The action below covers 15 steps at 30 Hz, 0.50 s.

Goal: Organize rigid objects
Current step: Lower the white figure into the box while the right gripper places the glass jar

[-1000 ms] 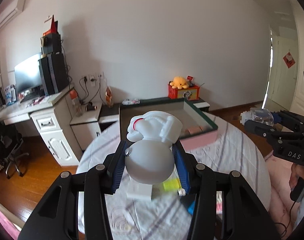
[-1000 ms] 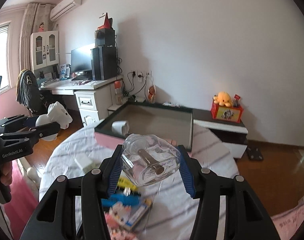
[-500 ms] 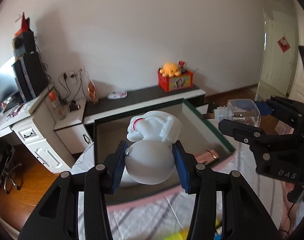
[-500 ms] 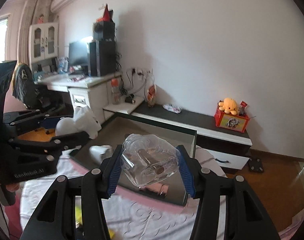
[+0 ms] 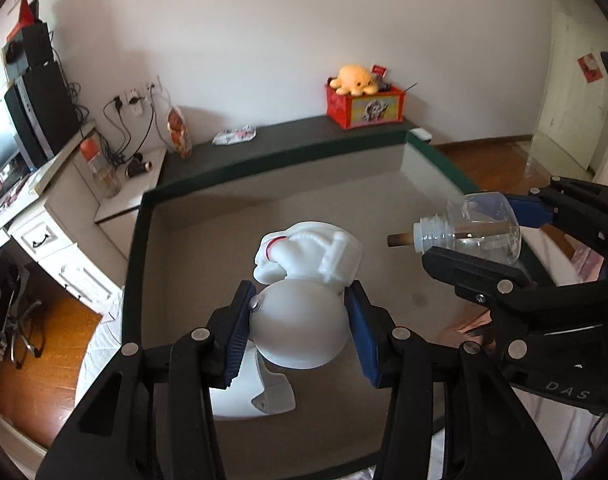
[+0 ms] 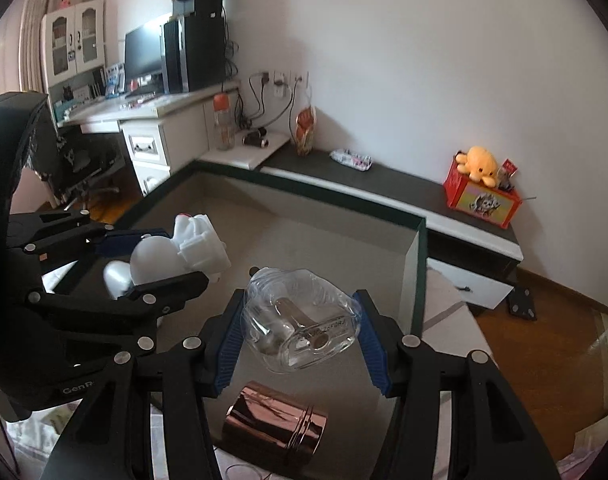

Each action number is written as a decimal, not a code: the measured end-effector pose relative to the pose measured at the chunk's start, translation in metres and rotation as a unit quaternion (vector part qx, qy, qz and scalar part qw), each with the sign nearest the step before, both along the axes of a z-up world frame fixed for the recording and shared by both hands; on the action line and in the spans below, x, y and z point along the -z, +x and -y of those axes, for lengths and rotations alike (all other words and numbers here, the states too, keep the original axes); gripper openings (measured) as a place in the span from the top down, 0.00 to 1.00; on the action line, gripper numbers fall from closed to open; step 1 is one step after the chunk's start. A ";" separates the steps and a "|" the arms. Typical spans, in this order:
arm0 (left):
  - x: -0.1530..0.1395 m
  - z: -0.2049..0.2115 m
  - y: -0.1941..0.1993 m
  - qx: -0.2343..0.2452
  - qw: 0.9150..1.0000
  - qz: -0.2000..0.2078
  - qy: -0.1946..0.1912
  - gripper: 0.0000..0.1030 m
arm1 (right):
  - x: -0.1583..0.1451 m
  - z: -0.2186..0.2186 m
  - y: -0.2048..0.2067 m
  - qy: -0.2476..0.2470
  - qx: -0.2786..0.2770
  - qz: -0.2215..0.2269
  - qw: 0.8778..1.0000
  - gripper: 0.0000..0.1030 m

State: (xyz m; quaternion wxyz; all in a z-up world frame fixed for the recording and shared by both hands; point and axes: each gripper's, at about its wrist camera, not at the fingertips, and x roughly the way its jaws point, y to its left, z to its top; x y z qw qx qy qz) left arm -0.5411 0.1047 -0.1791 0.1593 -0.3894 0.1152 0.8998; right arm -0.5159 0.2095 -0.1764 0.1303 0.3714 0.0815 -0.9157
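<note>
My left gripper is shut on a white astronaut figure and holds it above the inside of a large box with a dark green rim. The figure also shows in the right wrist view. My right gripper is shut on a clear glass bottle with a stick in its neck, held over the box's right part. The bottle also shows in the left wrist view. The two grippers hang side by side, apart.
In the box lie a white object under the figure and a shiny copper cylinder under the bottle. Behind the box stand a dark low cabinet with a red toy box and a white desk.
Both grippers have moved forward from above the table's cloth to above the inside of the box, and tilted down. Each still holds its object.
</note>
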 end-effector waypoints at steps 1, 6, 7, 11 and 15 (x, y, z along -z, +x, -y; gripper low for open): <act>0.003 -0.001 -0.001 -0.001 1.000 0.000 -0.003 0.53 | 0.004 -0.001 -0.004 0.003 0.000 0.005 1.000 0.48; 0.008 0.000 0.001 -0.014 1.000 -0.009 -0.014 0.43 | 0.016 -0.002 -0.011 0.005 0.001 0.020 1.000 0.48; 0.006 0.002 0.001 -0.018 1.000 -0.012 -0.014 0.40 | 0.017 -0.003 -0.012 0.004 0.003 0.023 1.000 0.48; 0.005 0.008 0.003 -0.029 0.999 -0.020 -0.015 0.28 | 0.019 -0.005 -0.015 0.002 0.008 0.026 1.000 0.48; 0.005 0.014 -0.001 -0.035 0.999 -0.019 -0.011 0.18 | 0.025 -0.004 -0.018 0.006 0.011 0.036 0.999 0.48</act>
